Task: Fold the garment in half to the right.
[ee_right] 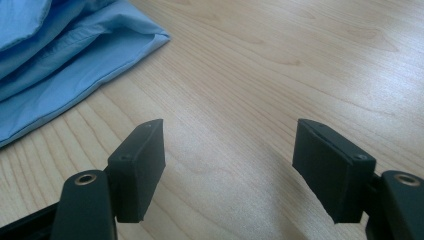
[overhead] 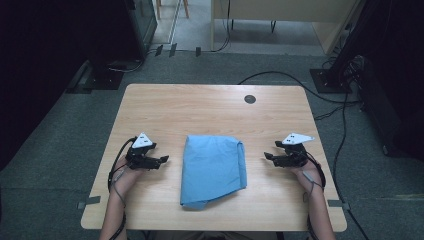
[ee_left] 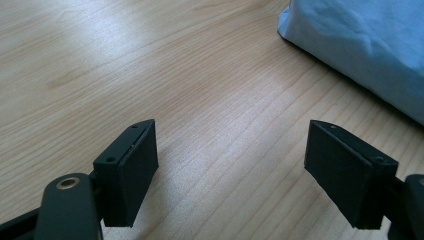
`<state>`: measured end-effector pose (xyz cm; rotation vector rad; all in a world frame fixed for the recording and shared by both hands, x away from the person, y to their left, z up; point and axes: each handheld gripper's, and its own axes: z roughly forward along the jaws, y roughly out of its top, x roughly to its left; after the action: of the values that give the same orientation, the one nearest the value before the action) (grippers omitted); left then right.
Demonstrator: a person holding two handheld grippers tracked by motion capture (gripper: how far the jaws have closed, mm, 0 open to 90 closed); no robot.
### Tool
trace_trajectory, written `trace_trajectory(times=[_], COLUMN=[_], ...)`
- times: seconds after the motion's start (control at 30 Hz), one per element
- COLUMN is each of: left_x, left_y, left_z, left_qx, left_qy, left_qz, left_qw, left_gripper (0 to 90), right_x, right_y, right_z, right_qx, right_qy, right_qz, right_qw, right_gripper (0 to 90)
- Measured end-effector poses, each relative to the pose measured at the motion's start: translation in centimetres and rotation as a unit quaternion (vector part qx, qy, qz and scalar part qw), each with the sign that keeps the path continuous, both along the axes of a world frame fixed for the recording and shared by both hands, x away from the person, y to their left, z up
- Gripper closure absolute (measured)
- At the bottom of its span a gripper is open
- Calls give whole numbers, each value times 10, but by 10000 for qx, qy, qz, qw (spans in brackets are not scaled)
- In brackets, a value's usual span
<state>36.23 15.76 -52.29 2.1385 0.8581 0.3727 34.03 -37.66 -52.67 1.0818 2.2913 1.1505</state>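
Two claws rest on the wooden tabletop (overhead: 200, 107) in the high view, the left claw (overhead: 161, 161) and the right claw (overhead: 269, 157) flanking a folded light-blue cloth (overhead: 214, 169) lying midway, nearer the front edge. In the left gripper view, the jaws gape over bare wood, cloth ahead to one side. In the right gripper view, the jaws likewise stand apart, empty.

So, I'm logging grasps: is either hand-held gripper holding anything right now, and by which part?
Nothing is held. The left hand-held gripper and right hand-held gripper stand open over bare table, either side of the folded blue cloth.
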Motion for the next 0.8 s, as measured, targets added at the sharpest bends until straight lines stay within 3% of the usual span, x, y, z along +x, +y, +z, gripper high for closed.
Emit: trace_trajectory(times=[0.2,0.37,0.8], left_x=[0,0,2], left_y=[1,-1,-1], left_z=[-2,-3,-3], left_qx=[-15,178,188], left_qy=[-23,-125,-132], left_qz=[8,12,70], left_qw=[10000,9998,9997], left_gripper=[215,215,210], right_x=[0,0,0], right_y=[0,-1,-7], right_z=[0,-1,-2], right_qx=[-1,-17,-35], right_qy=[-7,-18,-13], right_qz=[-3,-5,-83], right_qw=[10000,10000,10000], right_gripper=[284,283,278])
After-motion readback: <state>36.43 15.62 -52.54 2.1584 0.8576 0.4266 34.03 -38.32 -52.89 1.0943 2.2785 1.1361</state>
